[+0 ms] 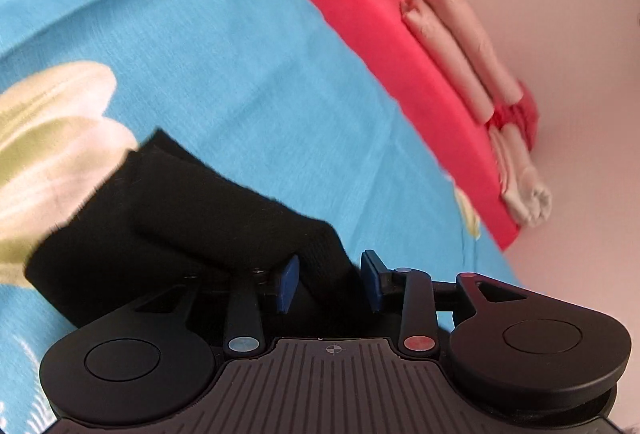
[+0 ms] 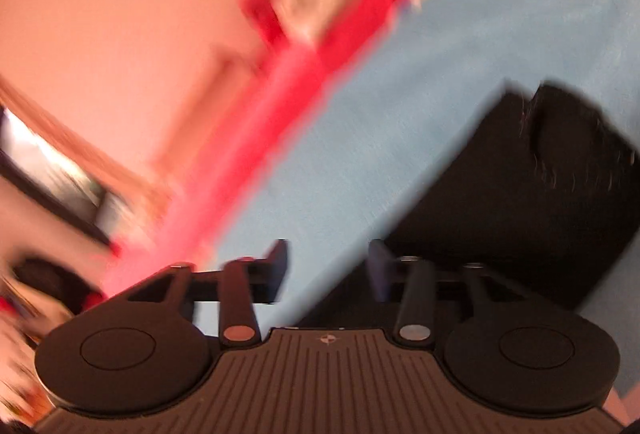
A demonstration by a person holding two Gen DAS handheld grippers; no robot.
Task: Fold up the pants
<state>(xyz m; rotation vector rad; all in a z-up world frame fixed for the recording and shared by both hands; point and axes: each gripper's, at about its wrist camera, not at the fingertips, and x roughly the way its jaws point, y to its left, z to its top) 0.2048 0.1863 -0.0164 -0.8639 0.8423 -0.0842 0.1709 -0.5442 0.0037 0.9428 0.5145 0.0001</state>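
Hovering low over the bed, the left gripper (image 1: 330, 282) has its blue fingers (image 1: 289, 284) parted, with a fold of the black pants (image 1: 168, 226) lying between them; the pads do not look pressed onto the cloth, though the gripper body hides where the fabric passes beneath. From there the pants stretch away to its left across the blue bedsheet (image 1: 240, 53), covering part of a pale flower print (image 1: 52, 137). The right gripper (image 2: 328, 270) is spread wide with nothing between its tips. That view is badly smeared, so edges are hard to read, but the pants (image 2: 500, 185) seem to lie just beside and beyond its right finger. Farther out run a red border (image 1: 400, 45) and rolled beige cloth (image 1: 460, 45).
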